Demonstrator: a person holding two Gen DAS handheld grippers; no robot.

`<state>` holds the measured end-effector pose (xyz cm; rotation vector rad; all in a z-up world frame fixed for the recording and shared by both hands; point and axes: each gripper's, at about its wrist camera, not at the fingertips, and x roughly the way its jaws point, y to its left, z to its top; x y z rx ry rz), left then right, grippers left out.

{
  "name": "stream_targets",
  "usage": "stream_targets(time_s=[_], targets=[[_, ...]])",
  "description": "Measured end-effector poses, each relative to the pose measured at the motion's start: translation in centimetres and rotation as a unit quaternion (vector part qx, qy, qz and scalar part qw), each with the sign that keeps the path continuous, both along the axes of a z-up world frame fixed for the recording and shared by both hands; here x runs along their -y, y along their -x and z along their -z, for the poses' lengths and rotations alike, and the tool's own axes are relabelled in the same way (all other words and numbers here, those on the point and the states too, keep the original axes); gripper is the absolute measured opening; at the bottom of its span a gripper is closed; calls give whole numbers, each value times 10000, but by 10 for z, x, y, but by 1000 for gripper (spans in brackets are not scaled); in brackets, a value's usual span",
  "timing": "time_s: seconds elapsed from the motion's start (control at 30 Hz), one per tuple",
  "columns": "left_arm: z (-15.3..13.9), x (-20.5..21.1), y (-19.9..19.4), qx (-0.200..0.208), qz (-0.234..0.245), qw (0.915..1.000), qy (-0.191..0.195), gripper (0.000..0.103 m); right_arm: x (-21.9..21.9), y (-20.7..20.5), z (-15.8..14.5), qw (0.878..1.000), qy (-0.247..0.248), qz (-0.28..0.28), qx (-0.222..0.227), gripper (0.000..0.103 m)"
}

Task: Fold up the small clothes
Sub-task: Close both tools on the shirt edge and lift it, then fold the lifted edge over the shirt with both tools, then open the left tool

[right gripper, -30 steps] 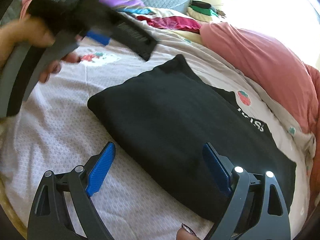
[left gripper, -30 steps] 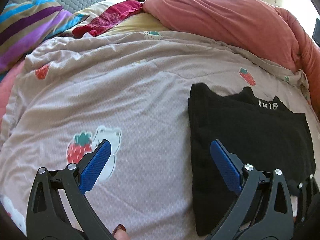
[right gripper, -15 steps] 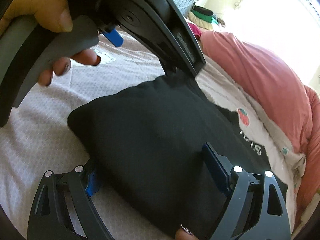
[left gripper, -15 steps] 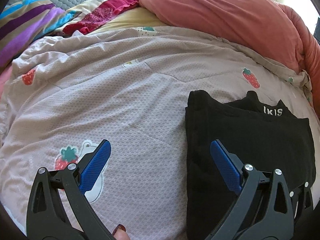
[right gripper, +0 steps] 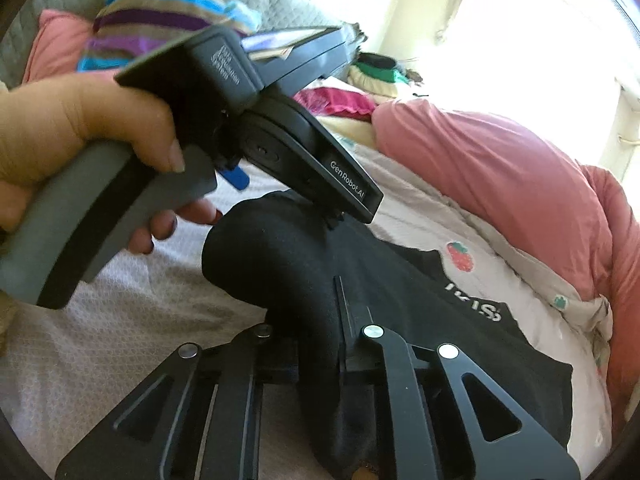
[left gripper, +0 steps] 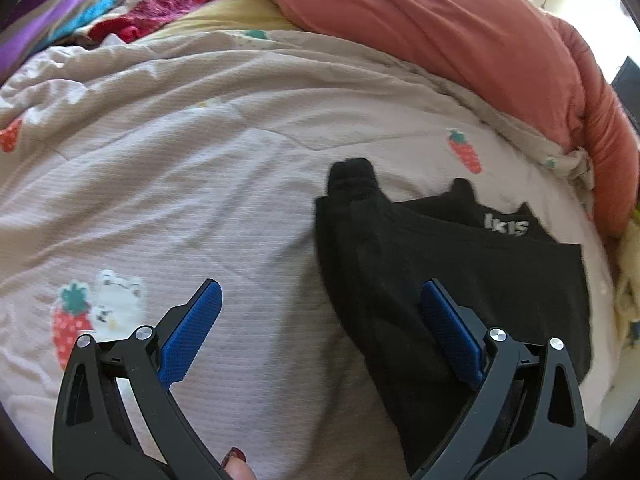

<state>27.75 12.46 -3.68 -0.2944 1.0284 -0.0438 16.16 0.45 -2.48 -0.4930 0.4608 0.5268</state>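
The left gripper (left gripper: 320, 308) hangs over the bed with its two blue-padded fingers (left gripper: 192, 328) spread wide and nothing between them. Its left finger sits above the pale strawberry-print quilt (left gripper: 180, 152); its right finger sits above the near left part of the black garment (left gripper: 480, 280). That garment lies folded on the quilt, ahead and to the right of the left gripper, with white lettering showing on a band at its far edge and a small dark flap sticking up at its far left corner.

In the right wrist view, the right gripper (right gripper: 320, 344) is drawn together on a raised fold of the black garment, the cloth bunched up and pinched between its fingers and rising in a rounded hump just ahead of them. The rest of the garment spreads flat to the right of that gripper. Directly ahead and above the hump, the person's left hand (right gripper: 80, 148) grips the grey handle of the other tool, whose black body reaches down close to the top of the hump; whether it touches the cloth cannot be told.

Beyond both grippers lies a bulky pink duvet (left gripper: 460, 40), and far to the left a striped cushion (right gripper: 160, 16).
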Motion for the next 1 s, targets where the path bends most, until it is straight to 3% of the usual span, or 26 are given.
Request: stream_targets(time_s=[0.13, 0.17, 0.23, 0.3, 0.37, 0.4, 0.7, 1.0], targets=[[-8, 14, -1, 78, 123, 9994, 322, 93, 17, 6, -10, 9996, -185, 151, 144, 10], [-11, 19, -2, 95, 170, 9987, 469, 88, 24, 7, -13, 9993, -235, 214, 188, 10], [-16, 31, -3, 124, 277, 9974, 648, 72, 33, 10, -16, 9988, -306, 299, 243, 9], [-24, 47, -4, 159, 440, 9958, 781, 45, 46, 12, -19, 9979, -425, 412, 256, 9], [-34, 66, -3, 230, 574, 9954, 737, 29, 57, 13, -21, 9968, -549, 519, 248, 9], [-40, 76, -2, 295, 629, 9956, 624, 26, 65, 11, -21, 9959, -627, 602, 259, 9], [-78, 141, 5, 581, 938, 9937, 211, 21, 126, 17, -33, 9846, -1370, 1075, 181, 8], [-88, 203, 1, 540, 1205, 9912, -88, 21, 171, 17, -32, 9725, -1828, 1437, 98, 8]])
